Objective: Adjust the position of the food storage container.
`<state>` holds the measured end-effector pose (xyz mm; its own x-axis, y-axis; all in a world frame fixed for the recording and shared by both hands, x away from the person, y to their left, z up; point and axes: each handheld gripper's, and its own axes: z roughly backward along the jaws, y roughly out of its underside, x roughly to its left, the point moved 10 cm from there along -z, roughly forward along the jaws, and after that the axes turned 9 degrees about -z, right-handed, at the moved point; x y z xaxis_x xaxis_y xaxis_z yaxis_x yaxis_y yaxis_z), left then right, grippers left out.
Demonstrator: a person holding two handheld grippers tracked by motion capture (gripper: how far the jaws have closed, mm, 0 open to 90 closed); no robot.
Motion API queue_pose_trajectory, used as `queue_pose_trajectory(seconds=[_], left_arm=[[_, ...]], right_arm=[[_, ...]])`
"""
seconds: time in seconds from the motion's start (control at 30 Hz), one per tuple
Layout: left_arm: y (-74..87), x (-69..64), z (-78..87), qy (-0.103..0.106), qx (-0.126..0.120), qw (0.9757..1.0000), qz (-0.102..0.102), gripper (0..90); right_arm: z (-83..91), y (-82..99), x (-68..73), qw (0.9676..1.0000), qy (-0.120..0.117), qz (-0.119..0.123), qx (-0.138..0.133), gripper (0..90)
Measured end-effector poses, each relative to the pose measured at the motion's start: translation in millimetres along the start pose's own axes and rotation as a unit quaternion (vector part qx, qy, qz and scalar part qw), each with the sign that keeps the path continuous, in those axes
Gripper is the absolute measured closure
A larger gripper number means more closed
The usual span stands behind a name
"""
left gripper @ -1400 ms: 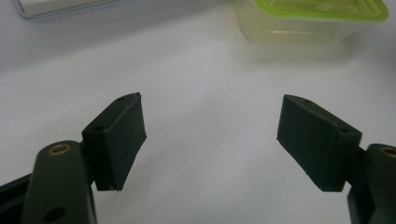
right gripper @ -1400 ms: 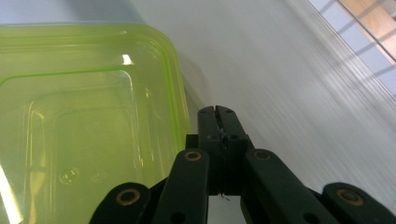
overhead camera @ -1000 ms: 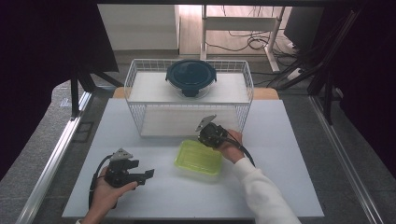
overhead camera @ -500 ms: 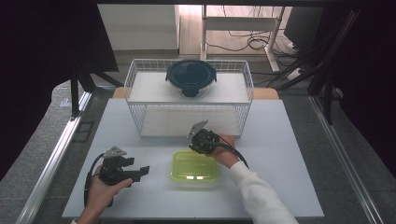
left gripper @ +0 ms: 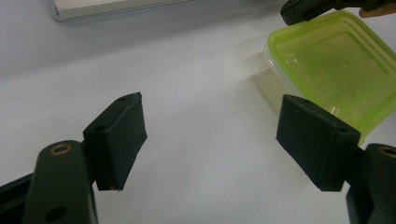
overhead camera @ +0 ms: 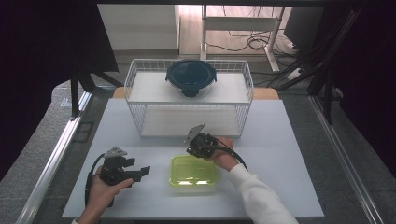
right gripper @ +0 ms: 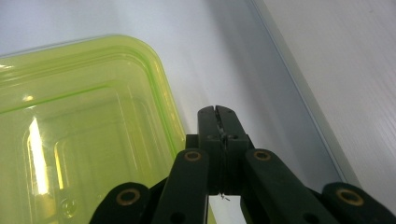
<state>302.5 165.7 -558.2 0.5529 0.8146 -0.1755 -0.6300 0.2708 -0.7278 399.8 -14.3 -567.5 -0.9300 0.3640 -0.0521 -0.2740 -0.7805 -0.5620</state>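
Observation:
A yellow-green lidded plastic box (overhead camera: pixel 193 171) lies flat on the white table, near its front edge. My right gripper (overhead camera: pixel 190 151) is at the box's far edge with its jaws shut and nothing between them. In the right gripper view its tips (right gripper: pixel 217 112) sit just beside the rim of the green lid (right gripper: pixel 84 135); whether they touch it I cannot tell. My left gripper (overhead camera: pixel 140 167) rests left of the box, pointing at it, jaws open and empty. In the left gripper view the box (left gripper: pixel 336 70) lies beyond the right pad (left gripper: pixel 317 140), with the left gripper (left gripper: pixel 219 135) spread wide.
A white wire basket (overhead camera: pixel 140 84) stands at the back of the table with a dark blue round lidded container (overhead camera: pixel 190 77) inside. A metal rail (overhead camera: pixel 51 158) runs along the table's left side. Bare white table (overhead camera: pixel 289 154) lies right of the box.
The green box has slid toward the front edge and squared up from a tilted lie. My right gripper moved left along with it. The left gripper stayed in place.

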Motion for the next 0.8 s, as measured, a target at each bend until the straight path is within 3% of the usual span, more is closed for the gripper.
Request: queue_pose_trajectory(seconds=[0.1,0.2,0.3,0.43,0.5,0.57,0.67,0.8], left_arm=[[-0.7,-1.0,0.6,0.001,-0.002,1.0,0.0,23.0],[-1.7,-0.8,2.0,-0.001,-0.006,1.0,0.001,22.7],[-2.7,0.1,3.6,-0.005,-0.011,0.9999,-0.002,22.9],[-3.5,-0.7,3.1,-0.003,-0.013,0.9999,-0.002,23.1],[-3.3,-2.0,2.2,-0.001,-0.013,0.9999,0.001,22.8],[-3.4,-2.9,2.0,0.0,-0.012,0.9999,0.002,22.6],[-4.6,-3.7,2.2,0.0,-0.015,0.9999,0.005,22.2],[-6.7,-6.2,2.1,0.002,-0.023,0.9997,0.0,22.9]], right_arm=[[-0.2,-0.1,-0.3,1.0,0.0,-0.005,-0.001,89.1],[4.4,1.0,-6.2,0.9998,0.017,-0.013,-0.003,89.1],[21.6,2.8,-16.0,0.9978,0.037,-0.047,-0.029,89.1],[49.1,17.6,-22.4,0.9907,0.057,-0.108,-0.062,88.8],[59.0,27.8,-22.8,0.9863,0.062,-0.134,-0.073,84.3],[66.9,36.3,-22.2,0.9805,0.069,-0.162,-0.087,73.6],[80.9,50.8,-20.6,0.9665,0.079,-0.217,-0.112,50.4],[92.9,72.0,-7.0,0.9498,0.061,-0.278,-0.13,27.4]])
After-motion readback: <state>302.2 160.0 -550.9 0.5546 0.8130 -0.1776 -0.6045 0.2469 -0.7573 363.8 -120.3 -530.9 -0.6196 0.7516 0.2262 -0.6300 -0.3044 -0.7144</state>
